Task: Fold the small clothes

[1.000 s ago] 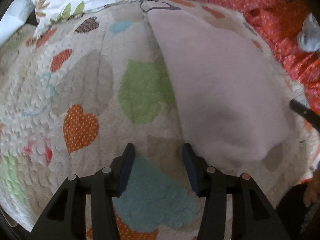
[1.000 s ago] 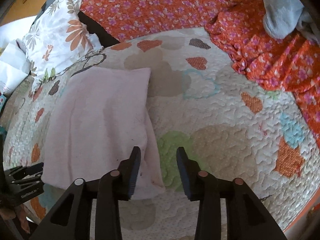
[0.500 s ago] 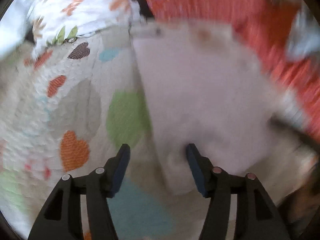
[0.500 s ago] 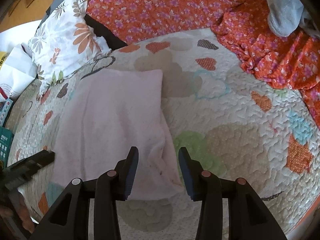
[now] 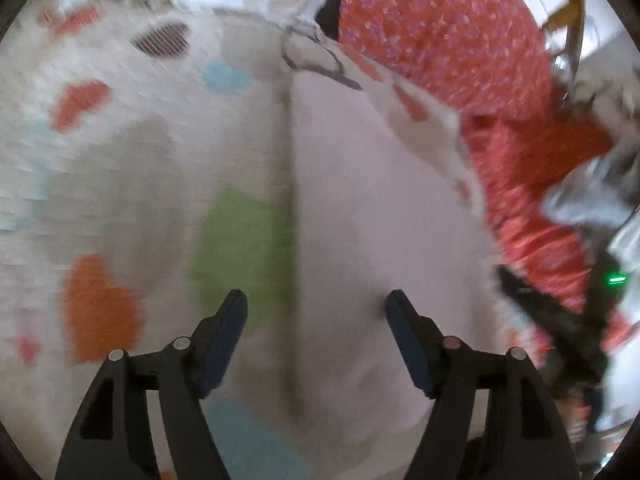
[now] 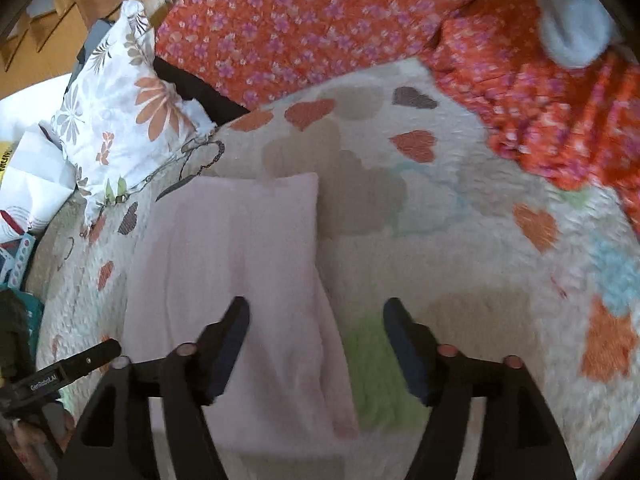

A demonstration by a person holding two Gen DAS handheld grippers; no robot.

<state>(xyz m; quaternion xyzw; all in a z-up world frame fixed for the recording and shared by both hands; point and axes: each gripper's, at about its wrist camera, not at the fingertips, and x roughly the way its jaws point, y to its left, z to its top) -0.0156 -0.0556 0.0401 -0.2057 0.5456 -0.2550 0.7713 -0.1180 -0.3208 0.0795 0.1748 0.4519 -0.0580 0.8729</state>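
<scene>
Lying flat on the heart-patterned quilt [image 6: 460, 248], the pale pink cloth [image 6: 228, 264] already looks folded into a long strip, its far end near the floral pillow [image 6: 120, 120] and its near end just ahead of both tools. The right gripper [image 6: 316, 312] hovers over the cloth's near right corner with jaws spread wide and empty; the left gripper [image 5: 316, 304] straddles the cloth's left edge, equally spread, though that view is blurred. To do the next fold cleanly, I judge each should pinch one near corner through all layers, lift together and carry the edge squarely toward the far end, well clear of the orange flowered fabric [image 6: 300, 28].
</scene>
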